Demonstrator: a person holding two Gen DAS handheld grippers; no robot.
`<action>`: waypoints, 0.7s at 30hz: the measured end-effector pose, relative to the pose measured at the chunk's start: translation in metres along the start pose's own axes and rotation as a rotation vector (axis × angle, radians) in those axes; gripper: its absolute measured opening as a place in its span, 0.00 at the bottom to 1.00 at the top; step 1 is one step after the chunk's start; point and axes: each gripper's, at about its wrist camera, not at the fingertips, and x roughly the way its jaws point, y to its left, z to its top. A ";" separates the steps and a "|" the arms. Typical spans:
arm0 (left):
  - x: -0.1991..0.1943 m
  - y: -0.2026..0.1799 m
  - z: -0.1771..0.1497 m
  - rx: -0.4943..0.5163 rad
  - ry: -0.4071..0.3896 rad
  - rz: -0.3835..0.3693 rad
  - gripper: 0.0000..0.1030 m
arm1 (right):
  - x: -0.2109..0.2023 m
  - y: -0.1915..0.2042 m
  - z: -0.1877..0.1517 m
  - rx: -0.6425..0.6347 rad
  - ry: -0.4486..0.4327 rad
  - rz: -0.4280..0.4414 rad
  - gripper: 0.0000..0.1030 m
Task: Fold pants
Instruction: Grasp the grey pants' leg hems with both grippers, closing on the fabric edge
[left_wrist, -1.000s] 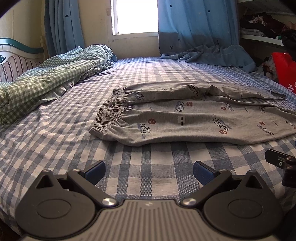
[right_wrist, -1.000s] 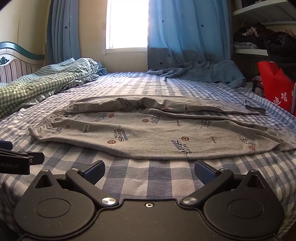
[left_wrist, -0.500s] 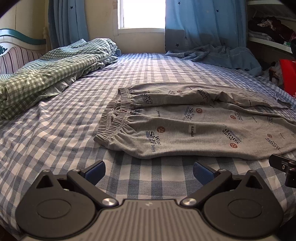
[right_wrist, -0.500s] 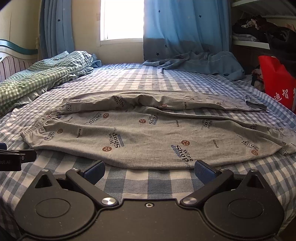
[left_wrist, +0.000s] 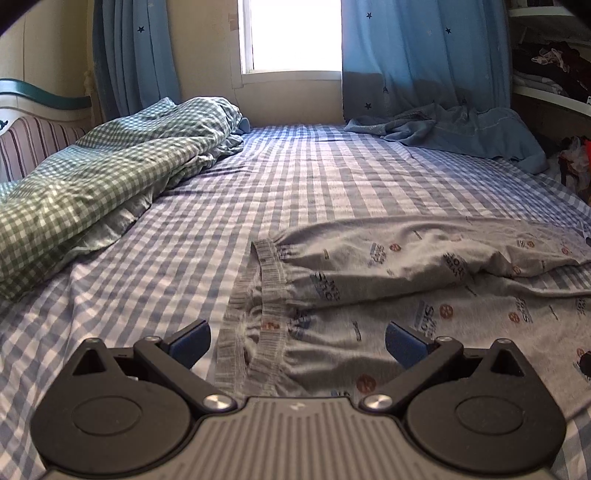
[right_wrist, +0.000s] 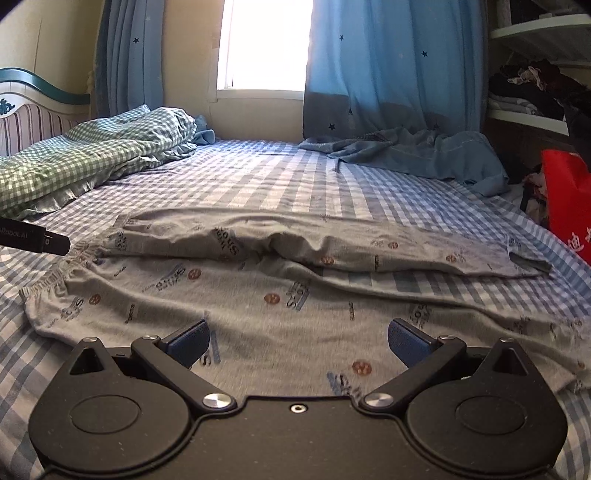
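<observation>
The pants (right_wrist: 295, 295) lay spread flat on the checked bed sheet (left_wrist: 295, 177), with the waistband (left_wrist: 258, 321) toward the left side and the two legs going out to the right. The far leg (right_wrist: 332, 243) was a little raised and wrinkled, and its cuff (right_wrist: 524, 258) ended near the right edge of the bed. The cloth looked thin, soft and light, like knitted cotton, so it probably would sag and slide when lifted and would not hold any shape by itself. The gathered elastic waistband seemed the thickest and firmest part, so it was likely the best place to pinch on the left; on the right, the near edge of a leg or the cuffs would give a good hold.

The left gripper (left_wrist: 297, 341) hovered just above the waistband, its fingers spread wide and holding nothing. The right gripper (right_wrist: 297, 341) was over the near leg, also wide open and empty. A green checked quilt (left_wrist: 92, 177) lay crumpled far to the left, and a blue cloth (right_wrist: 424, 151) lay under the curtain (right_wrist: 388, 66).
</observation>
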 end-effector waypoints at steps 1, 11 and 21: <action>0.007 0.001 0.010 0.011 -0.007 0.003 1.00 | 0.006 -0.005 0.008 -0.006 -0.014 0.020 1.00; 0.128 0.019 0.106 0.223 -0.060 -0.059 1.00 | 0.138 -0.076 0.131 -0.113 -0.036 0.463 1.00; 0.237 0.010 0.125 0.329 0.081 -0.226 1.00 | 0.303 -0.086 0.164 -0.341 0.207 0.551 1.00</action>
